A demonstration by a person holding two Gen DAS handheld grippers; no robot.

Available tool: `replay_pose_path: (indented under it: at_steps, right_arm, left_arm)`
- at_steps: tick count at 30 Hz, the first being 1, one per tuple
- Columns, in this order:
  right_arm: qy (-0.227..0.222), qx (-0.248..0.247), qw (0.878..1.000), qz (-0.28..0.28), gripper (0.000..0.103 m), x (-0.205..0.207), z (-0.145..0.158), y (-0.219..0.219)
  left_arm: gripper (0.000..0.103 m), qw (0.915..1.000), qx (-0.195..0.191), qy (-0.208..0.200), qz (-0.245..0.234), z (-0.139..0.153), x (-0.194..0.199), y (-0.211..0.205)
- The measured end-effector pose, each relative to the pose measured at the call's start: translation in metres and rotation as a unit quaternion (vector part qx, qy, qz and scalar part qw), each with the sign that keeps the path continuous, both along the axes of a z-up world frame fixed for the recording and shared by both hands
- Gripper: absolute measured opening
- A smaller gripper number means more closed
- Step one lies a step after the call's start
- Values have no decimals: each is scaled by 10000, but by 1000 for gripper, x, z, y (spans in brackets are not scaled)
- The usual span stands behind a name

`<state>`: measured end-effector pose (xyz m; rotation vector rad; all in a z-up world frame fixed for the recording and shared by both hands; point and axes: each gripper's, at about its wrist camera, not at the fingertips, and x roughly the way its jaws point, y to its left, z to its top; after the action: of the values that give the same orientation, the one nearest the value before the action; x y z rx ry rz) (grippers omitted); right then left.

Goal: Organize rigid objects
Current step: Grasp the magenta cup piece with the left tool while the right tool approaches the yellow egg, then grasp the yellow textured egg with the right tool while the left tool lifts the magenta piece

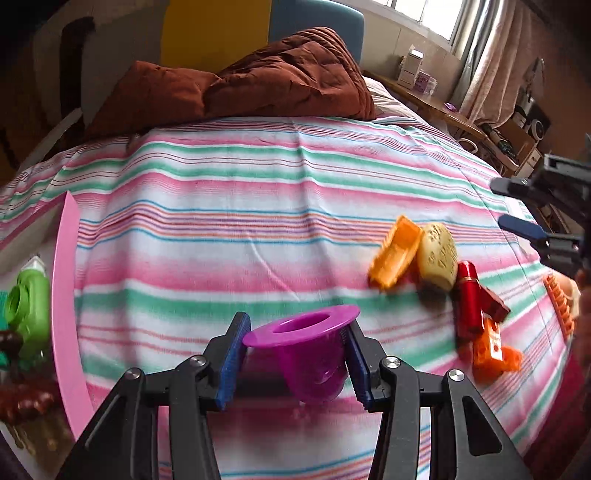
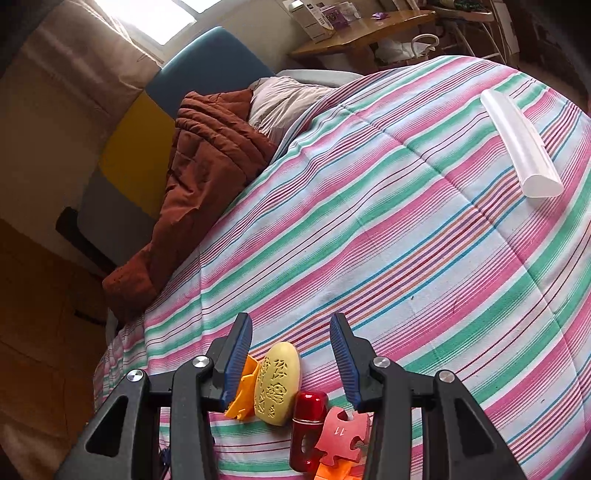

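Here the left gripper (image 1: 295, 354) jaws clamp the purple cup (image 1: 310, 350); right gripper (image 2: 291, 363) jaws gape.

A bedroom in a home. A bed (image 1: 280, 206) under a pink, green and white striped cover fills both views, with a rumpled rust-brown quilt (image 1: 258, 81) heaped at its far edge and a pale pillow (image 2: 284, 103) beside it. Behind stand blue and yellow panels, probably a headboard (image 2: 199, 74). A curtained window (image 1: 428, 14) lights a wooden side desk (image 2: 362, 29) crowded with small boxes near the bed's far corner.
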<state>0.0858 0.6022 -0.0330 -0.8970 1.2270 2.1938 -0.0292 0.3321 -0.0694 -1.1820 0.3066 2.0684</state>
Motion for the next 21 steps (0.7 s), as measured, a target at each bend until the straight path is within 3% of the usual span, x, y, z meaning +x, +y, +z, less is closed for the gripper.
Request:
replay_pose_path:
  at_steps: [6, 12, 21]
  right_arm:
    - [-90, 8, 9990, 446, 44, -14, -5, -9]
    - [-445, 391, 9927, 1048, 43, -35, -9, -30]
    - [-1384, 995, 9655, 1967, 41, -65, -33, -61]
  left_arm:
    - [50, 9996, 84, 222, -135, -1, 30, -20]
    - [50, 9994, 204, 261, -106, -3, 31, -25]
    - [51, 9992, 328, 199, -80, -3, 30, -30]
